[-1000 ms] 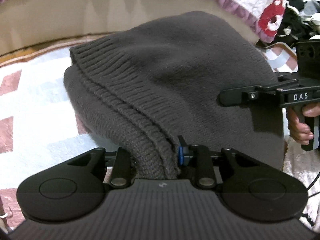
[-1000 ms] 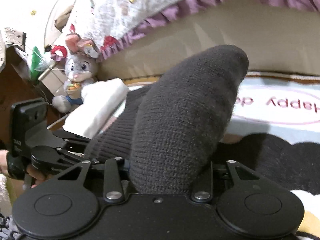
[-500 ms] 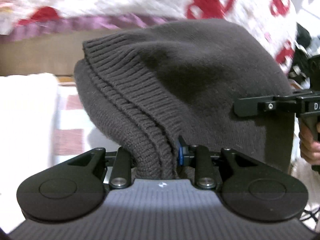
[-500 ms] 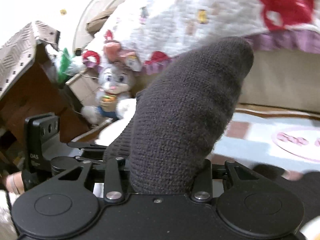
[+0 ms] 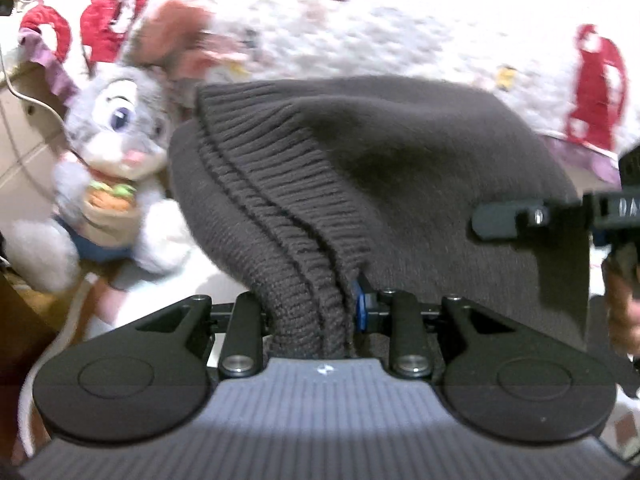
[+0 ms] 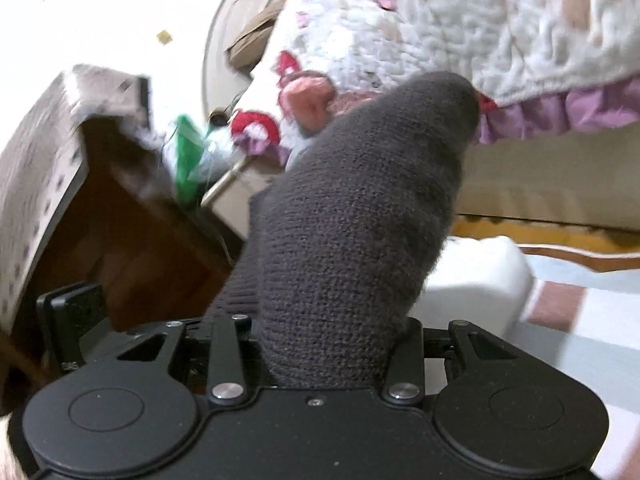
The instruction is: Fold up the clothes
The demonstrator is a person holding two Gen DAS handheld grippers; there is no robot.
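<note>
A dark grey ribbed knit sweater (image 5: 400,168) is clamped by the left gripper (image 5: 312,312) at its bunched hem and by the right gripper (image 6: 328,344) at a plain fold, raised in front of a grey plush rabbit (image 5: 108,168) and a white quilted bedspread with red motifs (image 5: 400,20).

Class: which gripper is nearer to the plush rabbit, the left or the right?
Left. The left gripper, clamping the dark knit sweater, has the plush rabbit just off its left side; the right gripper grips the sweater's far edge.
</note>
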